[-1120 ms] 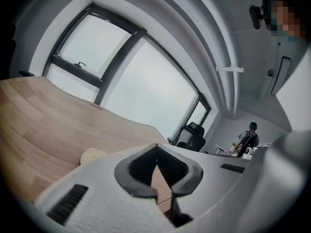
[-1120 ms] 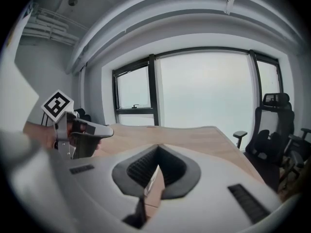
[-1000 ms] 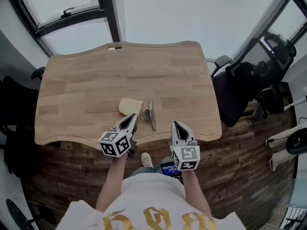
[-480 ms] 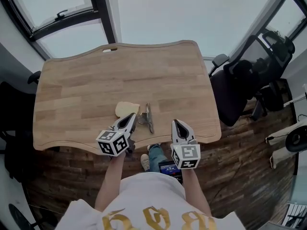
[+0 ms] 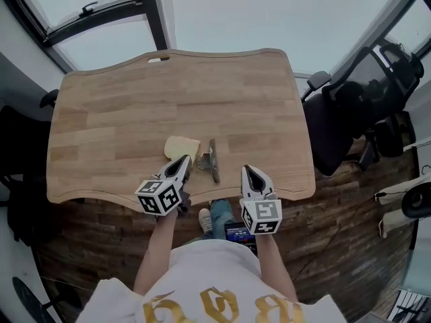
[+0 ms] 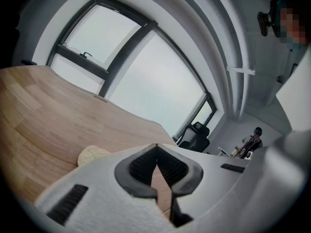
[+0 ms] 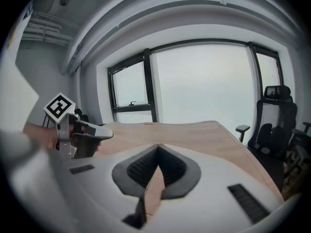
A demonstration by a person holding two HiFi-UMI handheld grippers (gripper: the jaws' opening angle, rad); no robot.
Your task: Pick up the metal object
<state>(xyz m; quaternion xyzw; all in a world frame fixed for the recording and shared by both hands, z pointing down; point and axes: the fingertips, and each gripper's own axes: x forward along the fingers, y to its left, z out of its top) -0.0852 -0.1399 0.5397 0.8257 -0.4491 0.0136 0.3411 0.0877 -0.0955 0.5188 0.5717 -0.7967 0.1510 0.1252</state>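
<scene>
Metal object (image 5: 213, 160) is in neither gripper yet. Our left gripper (image 5: 186, 161) has its jaws together, pads meeting at the tips with only bare wood showing in the slit behind them. Our right gripper (image 5: 248, 174) is the same, closed on nothing. The left tips hover just beside the metal object, on its left and a little nearer us; the right tips are near it on its right, nearer us again. The metal object lies flat on the wooden table (image 5: 101, 113), whose near edge runs close by it. A pale slab (image 5: 182, 149) sits just to its left; we cannot tell if they touch.

We judge the piece stiff, hard, fairly slick, not fragile and probably light. It reads as a long thin bar with a wider part on its left side. Since it lies so low, we would open the jaws and close them from above across the narrow bar near its middle, so it hangs level and does not swivel.

In the head view it is too small to name, and its thickness is beyond us. Neither gripper view shows it: each gripper's own body covers the wood below the tips, and the left gripper view catches only the pale slab
</scene>
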